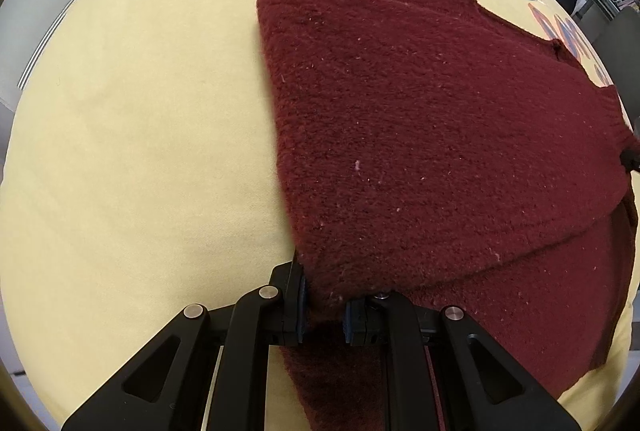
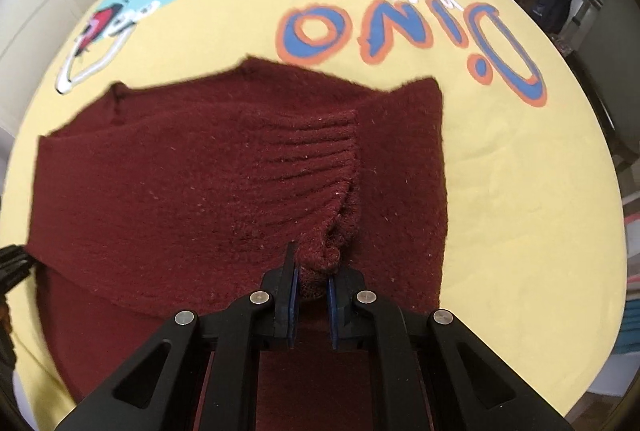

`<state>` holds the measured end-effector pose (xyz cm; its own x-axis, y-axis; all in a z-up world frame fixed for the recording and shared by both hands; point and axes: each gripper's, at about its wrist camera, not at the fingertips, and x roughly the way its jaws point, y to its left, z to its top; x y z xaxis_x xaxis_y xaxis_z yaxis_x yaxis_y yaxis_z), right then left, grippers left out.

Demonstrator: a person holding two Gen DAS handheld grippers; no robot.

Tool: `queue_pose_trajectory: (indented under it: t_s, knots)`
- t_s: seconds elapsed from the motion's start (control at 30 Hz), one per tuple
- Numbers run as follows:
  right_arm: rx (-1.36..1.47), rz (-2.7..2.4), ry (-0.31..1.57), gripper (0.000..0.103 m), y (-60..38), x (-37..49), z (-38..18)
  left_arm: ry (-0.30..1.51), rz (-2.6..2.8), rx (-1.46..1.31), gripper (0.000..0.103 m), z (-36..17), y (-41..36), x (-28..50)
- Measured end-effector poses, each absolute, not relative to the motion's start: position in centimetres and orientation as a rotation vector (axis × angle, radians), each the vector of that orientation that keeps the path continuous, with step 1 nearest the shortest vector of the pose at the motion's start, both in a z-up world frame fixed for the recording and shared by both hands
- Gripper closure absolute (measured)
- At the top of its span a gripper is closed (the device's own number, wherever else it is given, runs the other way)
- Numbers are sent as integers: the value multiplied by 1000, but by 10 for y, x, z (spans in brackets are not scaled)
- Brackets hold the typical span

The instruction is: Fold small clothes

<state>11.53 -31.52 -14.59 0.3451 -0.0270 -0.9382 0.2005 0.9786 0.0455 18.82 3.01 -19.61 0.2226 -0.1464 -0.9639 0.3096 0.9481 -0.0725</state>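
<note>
Dark red knit sweater (image 1: 420, 135) lies on a yellow cloth w/ a cartoon dino print (image 1: 132, 135), partly folded already: one layer is doubled over another, w/ the folded edge running along the garment's left side in the left wrist view.

Left gripper (image 1: 324, 305) is clamped on the near corner of that folded layer; fabric fills the narrow gap between its pads, so it's holding the sweater. Right gripper (image 2: 312, 285) is pinched on a bunched bit of the ribbed cuff or hem (image 2: 320, 159); the wool is gathered into a small wad between the blue pads, jaws nearly together. Both point steeply down at the cloth.

Step in hand, judging by the grips: lift & carry the near edge over for the next fold. To do it well, both hands should rise together & travel in parallel so the edge stays taut and straight; the right one's grip is on a lump, not a flat edge, so that side may drag or twist. Probably worth keeping lift low so lower layers don't shift, then laying edge on edge before letting go.

Sweater's long axis seems to run left-right across the right wrist view; ribbed end points toward that view's right, ribs running along the same line
</note>
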Motion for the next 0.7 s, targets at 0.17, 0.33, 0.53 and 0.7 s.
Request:
queue_pose_trajectory:
  t_s: [0.17,0.33,0.53,0.7]
  knots:
    - [136,-171,1218,89,-306,117,-171,1289,-317,168,89,-195,29,187]
    - [109,-204,1188,55,-309,109,-167,1251,-260,226,48,-187,25,181]
    - [148,-224,1147,24,-318,99,-146,1211,-283,236,1,-163,36,169]
    - [143,-185,1065,15,-307,79,-117,1149,-289,240,1,-130,49,158]
